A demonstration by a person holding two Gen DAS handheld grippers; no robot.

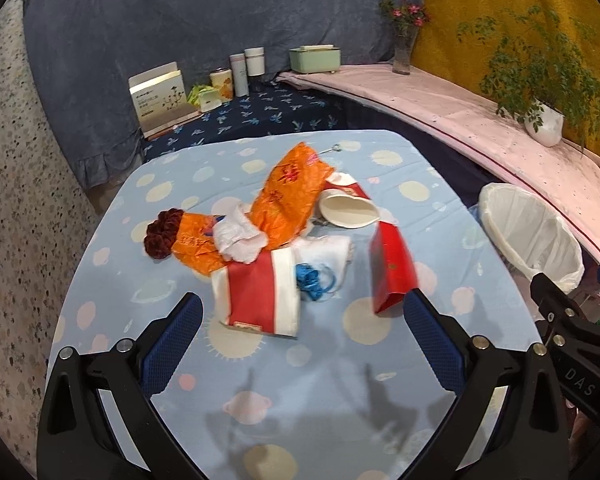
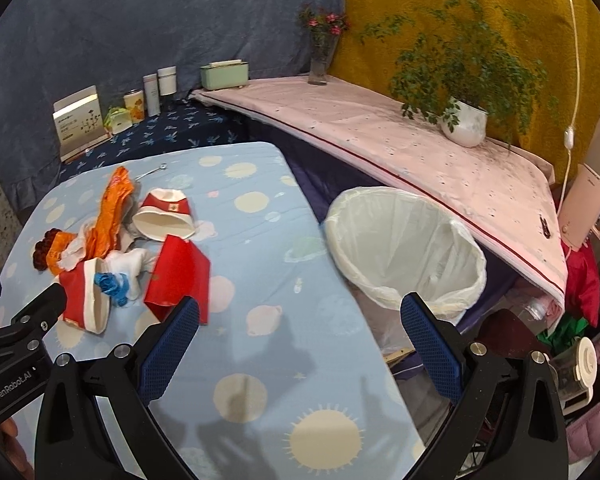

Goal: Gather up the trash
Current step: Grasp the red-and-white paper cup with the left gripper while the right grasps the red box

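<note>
White-lined bin [image 2: 404, 248] beside table [image 2: 260, 280]; red carton [image 2: 178, 276] before right tool [image 2: 300, 320]

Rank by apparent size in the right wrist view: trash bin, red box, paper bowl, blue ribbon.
1. Trash bin, largest, though also nearest.
2. Red box.
3. Paper bowl, close to the box, so unsure.
4. Blue ribbon, smallest.

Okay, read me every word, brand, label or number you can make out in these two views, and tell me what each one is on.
"DAS": right gripper body, cut off at the frame edge.
"GenRobot.AI": left gripper body.
White box at the back: printed text, too small to read.
Orange wrapper: red characters, too blurred to read.
Red and white cup: small label, unreadable.
</note>
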